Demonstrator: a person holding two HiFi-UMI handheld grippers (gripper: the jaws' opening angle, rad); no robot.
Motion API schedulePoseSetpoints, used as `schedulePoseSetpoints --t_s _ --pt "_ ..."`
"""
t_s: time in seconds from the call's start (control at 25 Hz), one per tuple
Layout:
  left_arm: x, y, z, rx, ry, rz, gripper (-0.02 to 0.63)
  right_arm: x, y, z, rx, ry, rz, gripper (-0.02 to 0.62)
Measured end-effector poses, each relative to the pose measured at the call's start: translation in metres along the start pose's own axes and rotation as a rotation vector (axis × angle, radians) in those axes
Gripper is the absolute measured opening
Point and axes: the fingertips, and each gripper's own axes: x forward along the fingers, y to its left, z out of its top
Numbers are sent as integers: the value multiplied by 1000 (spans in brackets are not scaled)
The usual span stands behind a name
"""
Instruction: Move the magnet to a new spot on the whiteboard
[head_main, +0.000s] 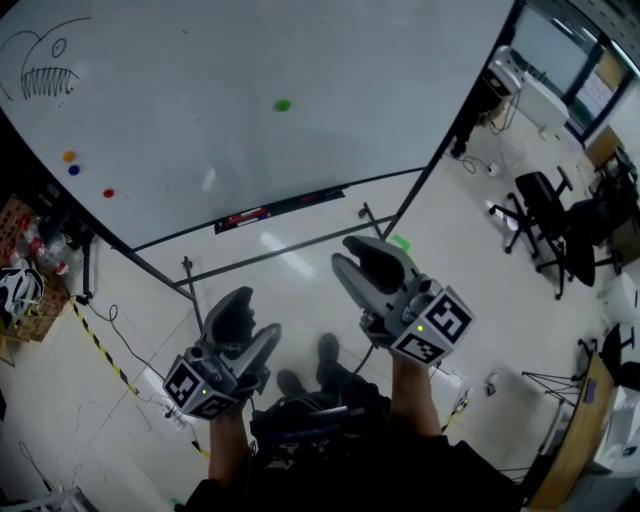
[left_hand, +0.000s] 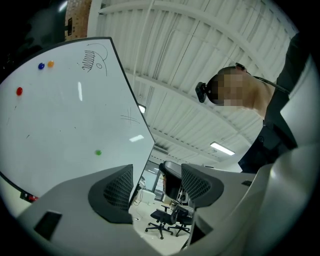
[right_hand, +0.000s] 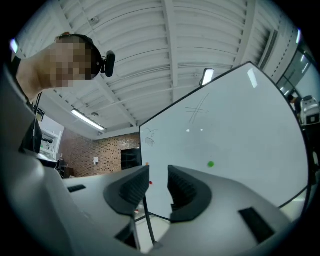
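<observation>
A green magnet (head_main: 282, 105) sticks near the middle of the whiteboard (head_main: 300, 60). It also shows as the green magnet (left_hand: 98, 152) in the left gripper view and the green magnet (right_hand: 210, 164) in the right gripper view. Orange (head_main: 68, 156), blue (head_main: 73, 170) and red (head_main: 108, 193) magnets sit at the board's left. My left gripper (head_main: 248, 318) and right gripper (head_main: 366, 262) hang low in front of the board, well away from it. The left gripper (left_hand: 156, 187) is open and so is the right gripper (right_hand: 158, 187), with nothing between the jaws of either.
A marker tray (head_main: 275, 208) runs along the board's lower edge, above the stand's legs (head_main: 190, 280). A fish sketch (head_main: 45, 72) marks the top left corner. Office chairs (head_main: 545, 215) stand to the right, boxes and clutter (head_main: 25, 285) to the left, striped tape (head_main: 100, 345) on the floor.
</observation>
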Motion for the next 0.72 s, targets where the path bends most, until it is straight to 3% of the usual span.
schedulePoseSetpoints --t_s 0.4,0.72 --pt "8 -25 -2 72 -49 71 295 -15 0 10 47 -34 125 141" --pt "63 -53 -33 112 10 62 295 -58 -41 25 94 -103 162 132"
